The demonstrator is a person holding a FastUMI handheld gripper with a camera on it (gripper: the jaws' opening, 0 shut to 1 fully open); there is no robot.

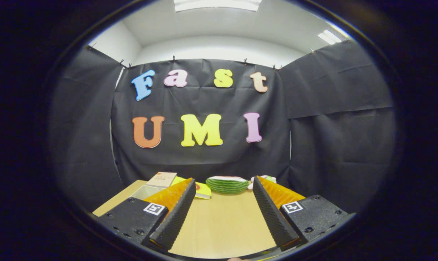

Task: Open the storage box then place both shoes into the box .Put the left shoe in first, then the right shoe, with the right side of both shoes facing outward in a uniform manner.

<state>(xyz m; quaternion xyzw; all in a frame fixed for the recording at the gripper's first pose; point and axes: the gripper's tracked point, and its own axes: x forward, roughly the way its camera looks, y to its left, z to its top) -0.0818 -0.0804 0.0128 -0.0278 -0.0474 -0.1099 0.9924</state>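
My gripper [224, 180] is held low over a light wooden table [222, 228], its two fingers spread wide with nothing between them. Beyond the fingertips, at the table's far edge, lies a green striped shoe [227, 185] with a white upper rim. To its right a second shoe [265, 178], white and green, peeks out from behind the right fingertip, mostly hidden. At the far left, behind the left finger, stands a clear storage box [143, 191] with a tan lid [162, 179] on it; the finger covers its right part.
A flat yellow item [203, 190] lies between the box and the green shoe. Black cloth walls close off the back and both sides of the table.
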